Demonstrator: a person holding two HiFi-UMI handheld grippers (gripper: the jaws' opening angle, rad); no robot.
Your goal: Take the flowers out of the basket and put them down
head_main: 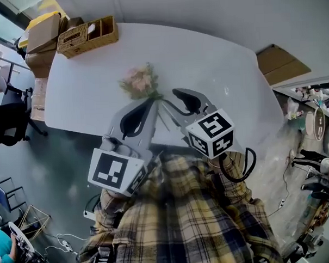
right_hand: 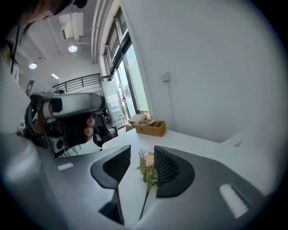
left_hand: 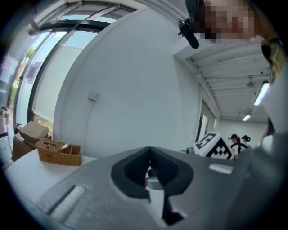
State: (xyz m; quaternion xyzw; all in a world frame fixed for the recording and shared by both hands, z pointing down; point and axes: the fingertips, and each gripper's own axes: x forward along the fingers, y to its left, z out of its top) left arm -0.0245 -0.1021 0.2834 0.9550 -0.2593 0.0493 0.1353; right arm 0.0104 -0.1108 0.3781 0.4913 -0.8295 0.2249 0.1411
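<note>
A small bunch of pale pink flowers (head_main: 140,82) with green leaves lies on the white table (head_main: 216,60), its stem pointing back toward me. In the right gripper view the flowers (right_hand: 147,165) lie just beyond and between the jaws of my right gripper (right_hand: 141,150), which stand apart without touching them. That right gripper (head_main: 179,95) hovers open just right of the stem. My left gripper (head_main: 148,103) is just left of the stem with its jaws together and nothing in them; its own view (left_hand: 149,150) shows the pads meeting. The wicker basket (head_main: 88,36) stands at the table's far left corner.
Cardboard boxes (head_main: 43,32) are stacked beyond the basket off the table's left end. A black chair (head_main: 6,121) stands on the floor to the left. Another box (head_main: 281,63) lies right of the table. People stand far off (left_hand: 238,141).
</note>
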